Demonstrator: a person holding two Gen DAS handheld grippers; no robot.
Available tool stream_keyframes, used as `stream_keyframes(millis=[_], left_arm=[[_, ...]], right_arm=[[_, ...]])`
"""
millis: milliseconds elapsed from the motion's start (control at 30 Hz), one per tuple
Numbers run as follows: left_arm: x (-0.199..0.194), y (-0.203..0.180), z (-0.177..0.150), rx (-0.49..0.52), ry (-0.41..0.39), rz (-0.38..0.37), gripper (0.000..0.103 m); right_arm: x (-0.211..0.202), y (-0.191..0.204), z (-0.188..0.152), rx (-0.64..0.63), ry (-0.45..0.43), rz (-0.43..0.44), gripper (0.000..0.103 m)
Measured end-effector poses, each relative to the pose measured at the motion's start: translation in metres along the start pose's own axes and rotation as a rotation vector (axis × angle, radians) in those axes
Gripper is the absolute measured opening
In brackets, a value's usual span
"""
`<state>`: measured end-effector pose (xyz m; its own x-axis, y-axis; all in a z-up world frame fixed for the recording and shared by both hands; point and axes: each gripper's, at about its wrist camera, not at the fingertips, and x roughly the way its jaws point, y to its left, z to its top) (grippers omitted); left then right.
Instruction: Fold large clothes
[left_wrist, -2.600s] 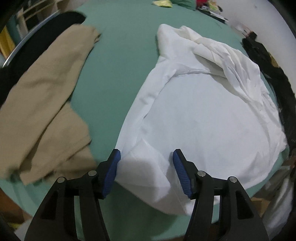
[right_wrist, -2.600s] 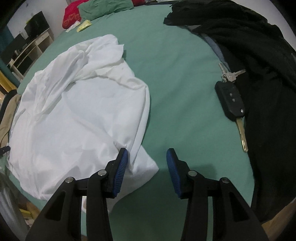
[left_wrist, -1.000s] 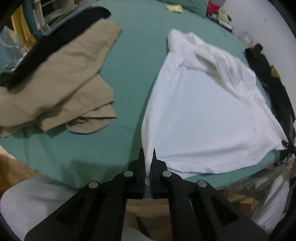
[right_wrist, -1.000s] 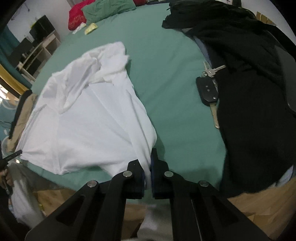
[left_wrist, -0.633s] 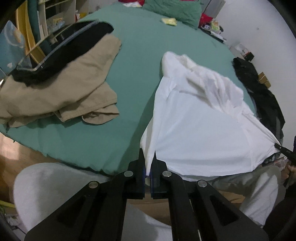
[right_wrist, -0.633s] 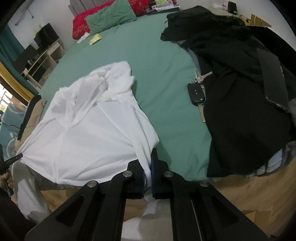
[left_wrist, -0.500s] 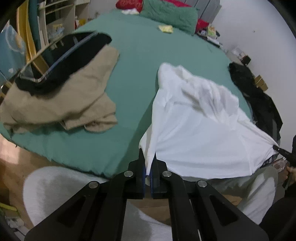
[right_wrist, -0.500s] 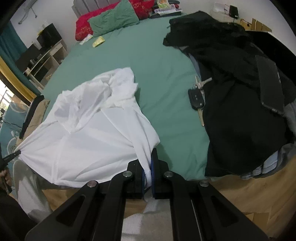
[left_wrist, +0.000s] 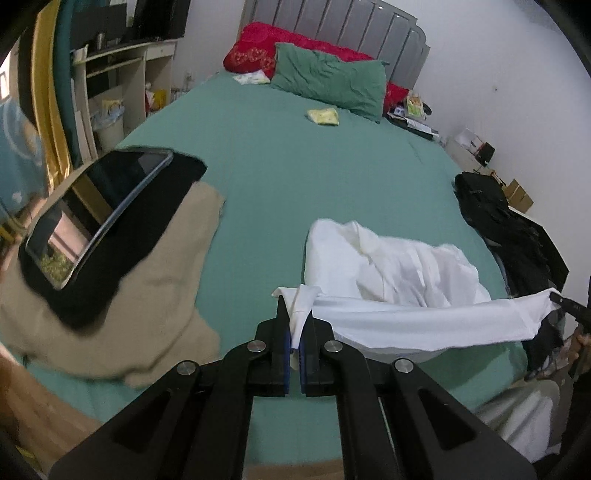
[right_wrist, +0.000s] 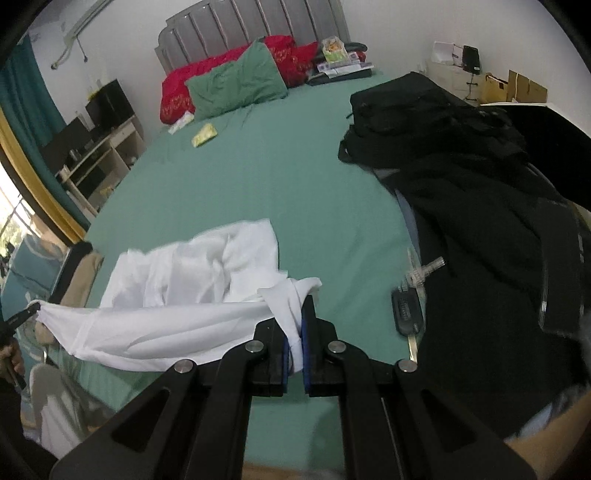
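Observation:
A large white garment (left_wrist: 399, 280) (right_wrist: 207, 280) lies on the green bed (left_wrist: 295, 155) (right_wrist: 258, 177), its near hem lifted off the sheet and stretched between both grippers. My left gripper (left_wrist: 294, 321) is shut on one bottom corner of the cloth. My right gripper (right_wrist: 294, 325) is shut on the other corner. In the left wrist view the right gripper's tip (left_wrist: 565, 301) shows at the far right holding the hem. The left gripper's tip (right_wrist: 22, 315) shows at the far left of the right wrist view. The far part of the garment stays bunched on the bed.
A beige garment (left_wrist: 155, 295) with a black cloth and a tablet (left_wrist: 96, 214) lies on the left. Black clothes (right_wrist: 480, 206) and a car key (right_wrist: 406, 314) lie on the right. Pillows (left_wrist: 328, 79) sit at the headboard, shelves (right_wrist: 96, 155) stand left of the bed.
Both grippers have risen and tilted up, lifting the white garment's near hem off the bed into a taut band. The headboard and pillows have come into view.

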<state>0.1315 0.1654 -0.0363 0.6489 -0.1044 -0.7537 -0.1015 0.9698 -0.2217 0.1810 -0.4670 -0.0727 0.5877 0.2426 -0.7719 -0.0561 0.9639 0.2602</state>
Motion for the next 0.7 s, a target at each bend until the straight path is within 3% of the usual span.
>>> stream_keyframes(millis=[200,400,500,700], left_arm=[[0.033,-0.003,0.027,0.005,-0.035,0.017,0.004],[0.07,-0.015,0.046,0.053,-0.067,0.084,0.004],[0.088,-0.013,0.058,0.041,-0.069,0.092,0.004],[0.132,-0.002,0.07,-0.014,-0.048,0.108,0.004]], right_arm=[[0.039,-0.009,0.032,0.005,-0.008,0.02,0.005],[0.079,-0.011,0.06,-0.009,-0.018,0.018,0.005],[0.106,-0.018,0.073,0.037,-0.01,0.06,0.005],[0.155,-0.028,0.089,0.071,0.006,0.067,0.005]])
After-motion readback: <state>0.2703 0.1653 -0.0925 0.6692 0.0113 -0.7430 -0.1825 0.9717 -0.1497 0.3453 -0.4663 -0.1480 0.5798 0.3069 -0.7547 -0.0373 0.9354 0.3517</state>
